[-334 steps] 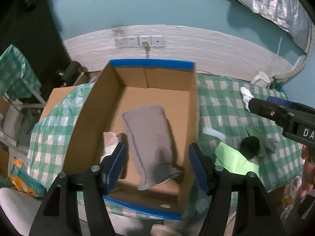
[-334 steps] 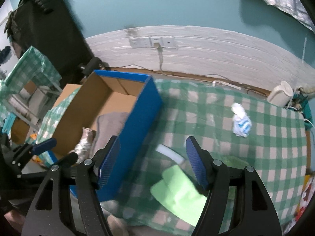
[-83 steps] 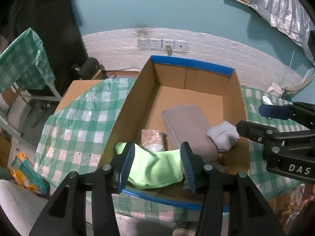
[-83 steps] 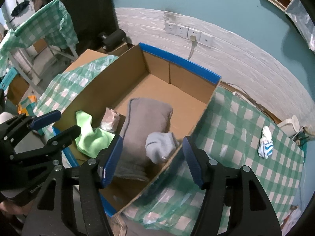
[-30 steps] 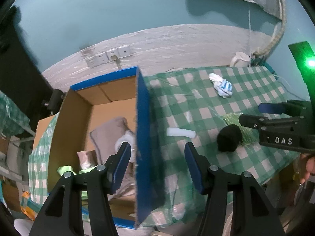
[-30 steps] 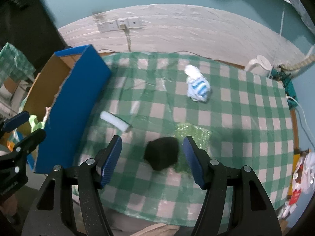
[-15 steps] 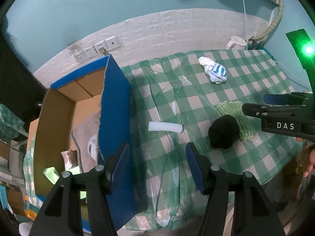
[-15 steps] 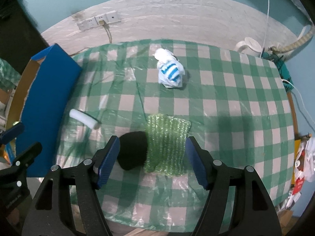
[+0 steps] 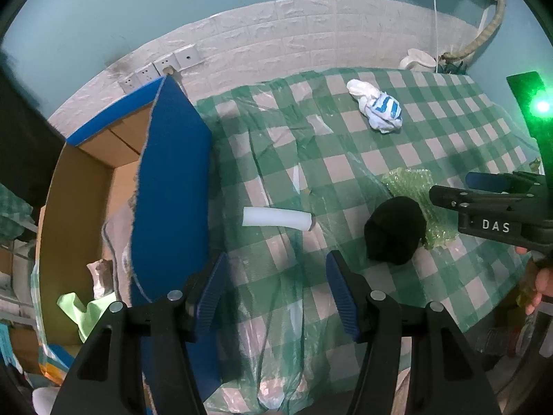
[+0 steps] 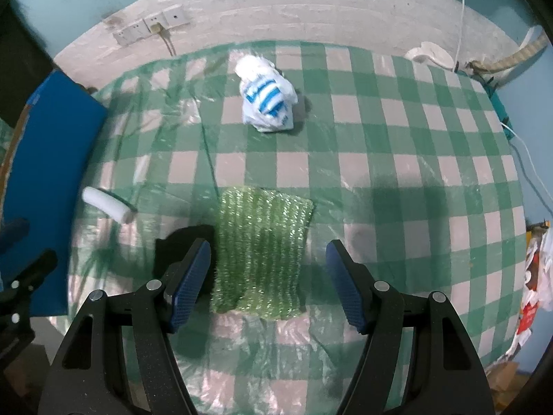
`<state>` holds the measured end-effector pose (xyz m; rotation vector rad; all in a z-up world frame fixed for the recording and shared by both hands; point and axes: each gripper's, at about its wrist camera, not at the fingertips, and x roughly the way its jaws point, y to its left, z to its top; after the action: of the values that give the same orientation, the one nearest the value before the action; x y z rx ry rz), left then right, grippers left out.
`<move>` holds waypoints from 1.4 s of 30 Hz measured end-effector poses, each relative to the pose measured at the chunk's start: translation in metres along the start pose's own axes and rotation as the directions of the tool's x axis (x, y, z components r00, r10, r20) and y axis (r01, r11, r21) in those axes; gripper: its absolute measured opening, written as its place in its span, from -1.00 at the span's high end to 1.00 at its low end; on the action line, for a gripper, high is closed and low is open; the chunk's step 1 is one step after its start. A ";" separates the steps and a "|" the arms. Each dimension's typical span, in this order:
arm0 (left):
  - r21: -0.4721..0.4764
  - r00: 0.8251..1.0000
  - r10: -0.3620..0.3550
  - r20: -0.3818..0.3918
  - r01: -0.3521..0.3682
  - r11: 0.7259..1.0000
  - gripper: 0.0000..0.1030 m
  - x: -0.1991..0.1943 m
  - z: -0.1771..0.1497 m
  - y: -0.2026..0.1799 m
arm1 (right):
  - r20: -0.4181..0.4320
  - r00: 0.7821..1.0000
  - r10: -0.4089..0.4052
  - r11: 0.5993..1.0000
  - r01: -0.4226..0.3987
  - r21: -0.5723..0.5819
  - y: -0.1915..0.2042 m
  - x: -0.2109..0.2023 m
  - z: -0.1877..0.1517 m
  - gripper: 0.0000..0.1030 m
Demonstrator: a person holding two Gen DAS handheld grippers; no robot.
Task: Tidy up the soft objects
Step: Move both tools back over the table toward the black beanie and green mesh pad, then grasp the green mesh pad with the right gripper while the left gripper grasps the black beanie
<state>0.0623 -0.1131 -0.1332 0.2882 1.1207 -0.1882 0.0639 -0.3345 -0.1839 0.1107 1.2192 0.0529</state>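
While spread wide, right hand-held gripper [image 10: 268,287] hovers over green bubble wrap [image 10: 262,252].

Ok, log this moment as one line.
left claw open, empty | right claw open over green mesh | black lump beside mesh | box left
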 end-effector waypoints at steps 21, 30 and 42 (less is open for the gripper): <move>0.023 0.999 0.000 -0.050 0.001 1.000 -0.17 0.024 0.009 -0.016 | -0.060 0.997 -0.052 0.998 0.049 -0.046 -0.011 0.042 -0.014 0.25; 0.038 0.998 -0.028 -0.056 0.030 0.999 -0.21 0.027 0.014 -0.033 | -0.063 0.994 -0.091 0.996 0.091 -0.001 -0.042 0.034 -0.015 0.26; 0.050 0.995 -0.076 -0.060 0.079 0.996 -0.33 0.035 0.021 -0.055 | -0.011 0.999 -0.040 0.999 0.040 -0.023 -0.058 0.025 -0.007 -0.41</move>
<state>0.0789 -0.1720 -0.1634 0.2985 1.1866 -0.2803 0.0649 -0.3895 -0.2166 0.0664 1.2318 0.0322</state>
